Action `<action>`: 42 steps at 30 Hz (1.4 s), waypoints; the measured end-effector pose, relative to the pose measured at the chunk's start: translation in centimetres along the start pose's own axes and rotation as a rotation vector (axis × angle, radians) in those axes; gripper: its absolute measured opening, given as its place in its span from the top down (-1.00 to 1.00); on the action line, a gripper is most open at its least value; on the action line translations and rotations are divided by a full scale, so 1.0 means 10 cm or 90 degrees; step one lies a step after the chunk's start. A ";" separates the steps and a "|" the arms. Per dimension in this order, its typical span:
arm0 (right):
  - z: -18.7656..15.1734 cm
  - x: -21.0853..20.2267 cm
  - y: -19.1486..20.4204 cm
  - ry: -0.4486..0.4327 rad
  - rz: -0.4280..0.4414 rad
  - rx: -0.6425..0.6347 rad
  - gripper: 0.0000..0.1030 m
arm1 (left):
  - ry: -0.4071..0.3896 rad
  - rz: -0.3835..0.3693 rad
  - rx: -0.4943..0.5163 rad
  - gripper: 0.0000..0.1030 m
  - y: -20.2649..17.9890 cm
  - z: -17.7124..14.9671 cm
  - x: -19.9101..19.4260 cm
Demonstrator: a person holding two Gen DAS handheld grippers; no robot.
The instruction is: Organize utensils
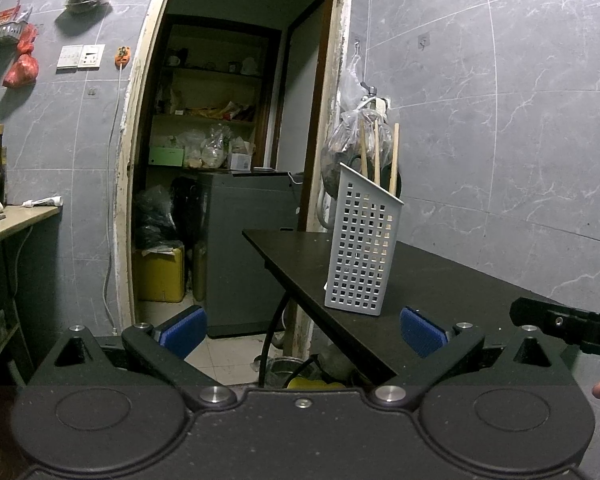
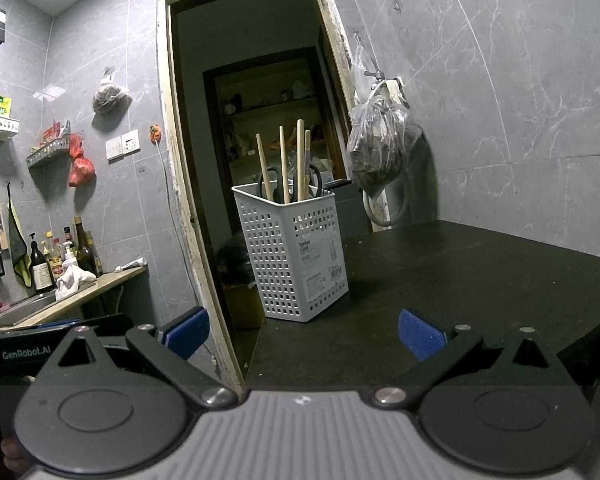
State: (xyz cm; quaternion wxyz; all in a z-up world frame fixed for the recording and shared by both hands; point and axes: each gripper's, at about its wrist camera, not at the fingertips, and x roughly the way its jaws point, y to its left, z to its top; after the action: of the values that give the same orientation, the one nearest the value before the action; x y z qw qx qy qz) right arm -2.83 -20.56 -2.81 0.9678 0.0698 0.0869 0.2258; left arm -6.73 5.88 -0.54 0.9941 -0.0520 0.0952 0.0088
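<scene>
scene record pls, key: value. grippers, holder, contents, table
left gripper: open, empty, short of the table edge
right gripper: open, empty, facing the basket
basket: white perforated plastic, upright, near the table's corner, label on one side
contents: wooden chopsticks standing upright; dark scissor handles among them
table: dark top, nothing else visible on it
loose utensils: none in view
background: grey tiled wall, open doorway, plastic bag hanging on a wall hook
</scene>
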 end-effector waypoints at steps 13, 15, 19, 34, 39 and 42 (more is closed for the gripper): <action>0.00 0.00 0.00 0.000 -0.001 0.000 -1.00 | 0.000 0.001 0.000 -0.99 0.00 0.00 0.00; 0.00 0.00 0.00 0.000 -0.001 0.001 -1.00 | 0.000 0.001 -0.001 -0.99 0.00 0.00 0.00; 0.00 0.00 0.00 0.000 0.000 0.000 -1.00 | 0.001 0.000 0.000 -0.99 0.00 0.00 0.00; -0.02 0.00 -0.01 0.001 0.000 0.000 -1.00 | 0.000 0.000 0.000 -0.99 0.00 0.00 0.00; -0.02 0.00 -0.01 0.001 -0.001 0.002 -1.00 | 0.009 0.004 0.002 -0.99 -0.01 -0.01 0.02; -0.03 0.01 -0.01 0.003 -0.002 0.001 -1.00 | 0.014 0.004 0.003 -0.99 -0.01 -0.02 0.06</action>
State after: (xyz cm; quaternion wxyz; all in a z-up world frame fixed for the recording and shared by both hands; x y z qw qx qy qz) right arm -2.76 -20.60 -3.18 0.9679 0.0702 0.0894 0.2242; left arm -6.20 5.71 -0.87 0.9931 -0.0491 0.1062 0.0109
